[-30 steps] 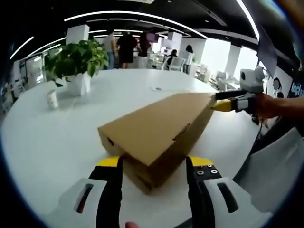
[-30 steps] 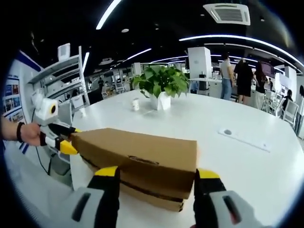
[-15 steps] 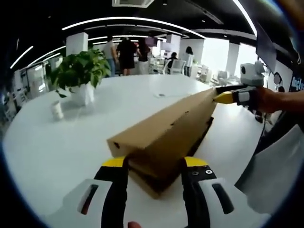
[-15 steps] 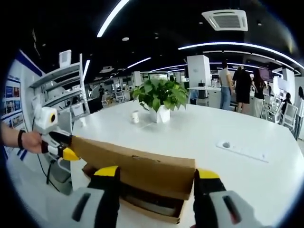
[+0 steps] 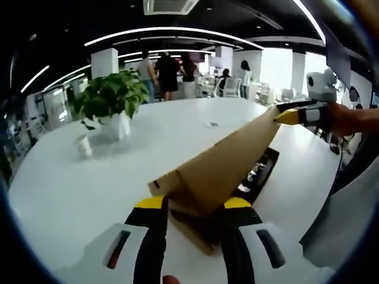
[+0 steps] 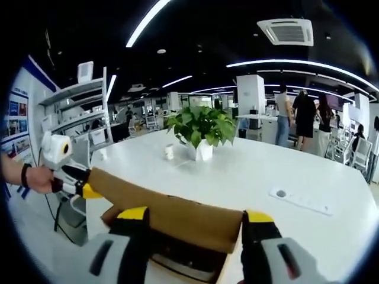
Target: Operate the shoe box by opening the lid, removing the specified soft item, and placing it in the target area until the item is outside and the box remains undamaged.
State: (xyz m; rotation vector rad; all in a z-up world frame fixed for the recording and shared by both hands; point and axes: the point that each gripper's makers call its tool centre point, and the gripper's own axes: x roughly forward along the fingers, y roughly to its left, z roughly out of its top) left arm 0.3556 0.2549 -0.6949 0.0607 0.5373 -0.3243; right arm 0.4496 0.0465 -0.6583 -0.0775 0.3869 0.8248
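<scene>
Shoe box lid (image 5: 222, 168) hangs half-raised — left gripper (image 5: 192, 204) and right gripper (image 6: 192, 216) each clamp 1 end; soft item unremoved.

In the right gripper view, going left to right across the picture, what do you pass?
Person's hand → left gripper at the lid's far end → raised cardboard lid → potted plant behind it → standing people at the far right.
</scene>
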